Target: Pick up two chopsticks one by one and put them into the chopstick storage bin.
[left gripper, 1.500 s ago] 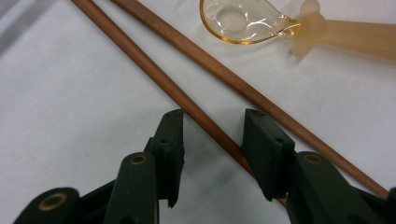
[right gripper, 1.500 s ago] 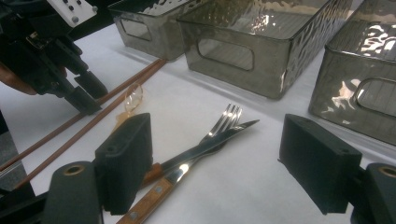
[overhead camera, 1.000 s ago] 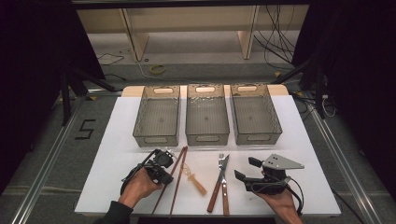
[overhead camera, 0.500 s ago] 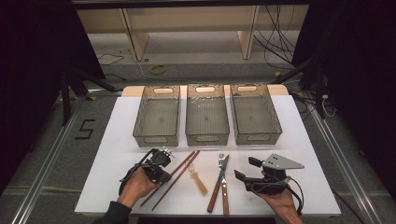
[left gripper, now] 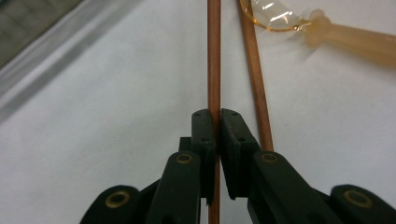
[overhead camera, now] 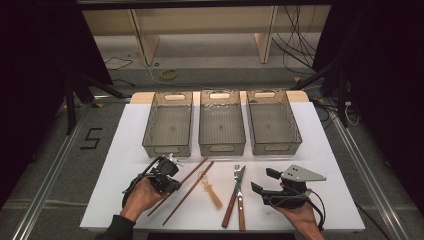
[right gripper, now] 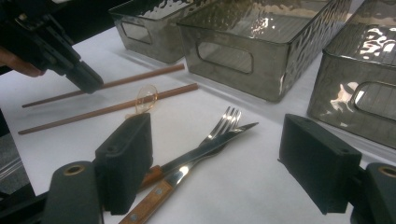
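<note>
First chopstick gripped, nothing sorted into the bins yet.

The left gripper point(left gripper: 217, 122) is clenched on one thin brown wooden chopstick point(left gripper: 214, 56), pinched between the pads low over the white table point(overhead camera: 120, 165); its jaws have just been closing. The second brown wooden chopstick point(left gripper: 254, 79) lies just beside the jaws, the translucent amber plastic spoon point(left gripper: 345, 37) farther ahead. The right gripper point(right gripper: 219, 163) is held released, a wooden-handled steel fork and knife point(right gripper: 205, 144) lying on the table between its jaws. The three grey plastic bins point(overhead camera: 222, 125) beyond are still unfilled; all cutlery is left to place.
</note>
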